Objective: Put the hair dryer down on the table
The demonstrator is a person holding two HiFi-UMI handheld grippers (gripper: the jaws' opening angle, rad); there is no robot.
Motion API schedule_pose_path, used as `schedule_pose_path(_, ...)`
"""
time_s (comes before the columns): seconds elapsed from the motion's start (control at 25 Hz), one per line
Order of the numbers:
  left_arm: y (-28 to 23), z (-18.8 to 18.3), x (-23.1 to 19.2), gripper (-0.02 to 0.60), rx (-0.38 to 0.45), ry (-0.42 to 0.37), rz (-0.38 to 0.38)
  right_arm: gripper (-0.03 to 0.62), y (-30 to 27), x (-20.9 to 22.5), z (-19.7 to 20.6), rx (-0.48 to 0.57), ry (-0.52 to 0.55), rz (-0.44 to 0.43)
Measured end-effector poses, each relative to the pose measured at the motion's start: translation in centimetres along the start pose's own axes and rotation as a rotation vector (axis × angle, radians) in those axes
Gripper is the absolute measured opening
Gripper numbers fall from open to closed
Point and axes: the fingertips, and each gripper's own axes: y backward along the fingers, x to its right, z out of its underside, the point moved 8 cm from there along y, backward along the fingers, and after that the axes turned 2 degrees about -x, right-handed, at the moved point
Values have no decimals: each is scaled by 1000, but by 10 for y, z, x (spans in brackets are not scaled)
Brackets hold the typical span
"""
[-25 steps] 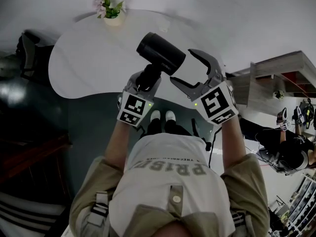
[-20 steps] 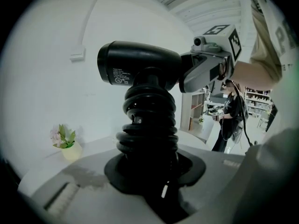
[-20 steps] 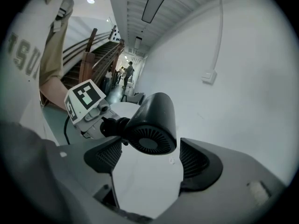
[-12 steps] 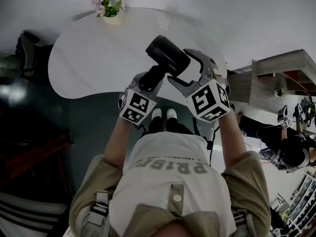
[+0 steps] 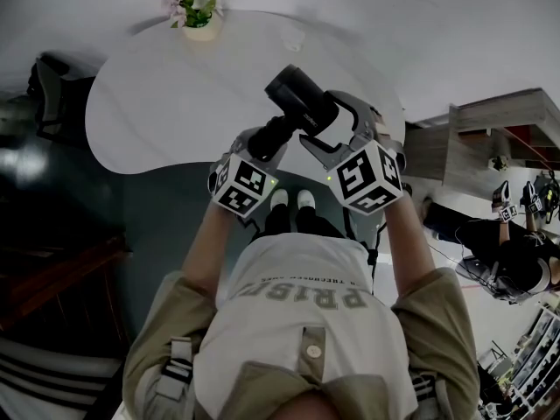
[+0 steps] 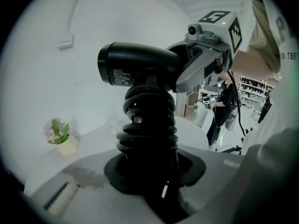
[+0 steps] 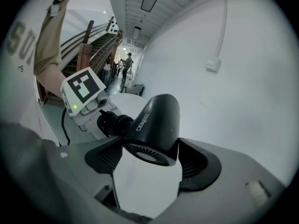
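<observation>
A black hair dryer [image 5: 302,103] is held in the air over the white table's [image 5: 157,103] right end. My left gripper [image 5: 262,138] is shut on its handle, which has the black cord coiled round it [image 6: 148,120]. The barrel [image 6: 135,64] points left in the left gripper view. My right gripper [image 5: 331,122] has come in from the right and its two pads sit against the barrel's rear end. In the right gripper view the rear grille [image 7: 148,155] fills the gap between the jaws of the right gripper [image 7: 149,160].
A small pot of flowers [image 5: 194,16] stands at the table's far edge. A dark chair [image 5: 48,94] is at the left. Wooden shelving [image 5: 490,138] and another person [image 5: 507,261] are at the right. The white wall [image 7: 233,78] is close behind the table.
The dryer and both grippers have shifted to the right. The right gripper, which stood open beside the barrel, now has its jaws round the barrel's rear end.
</observation>
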Motion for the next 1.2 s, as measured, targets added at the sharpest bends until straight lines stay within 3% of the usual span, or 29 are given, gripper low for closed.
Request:
schedule_pose_path(0.48, -22, 8, -12, 130, -132, -99, 68, 371, -19, -2, 32, -7, -166, 39)
schedule_pose_path(0.8, -40, 6, -22, 130, -242, -220, 117, 370, -31, -2, 59, -28, -316, 73)
schedule_pose_path(1.2, -68, 27, -24, 133, -381, -296, 234, 370, -56, -14, 98, -101, -511, 39)
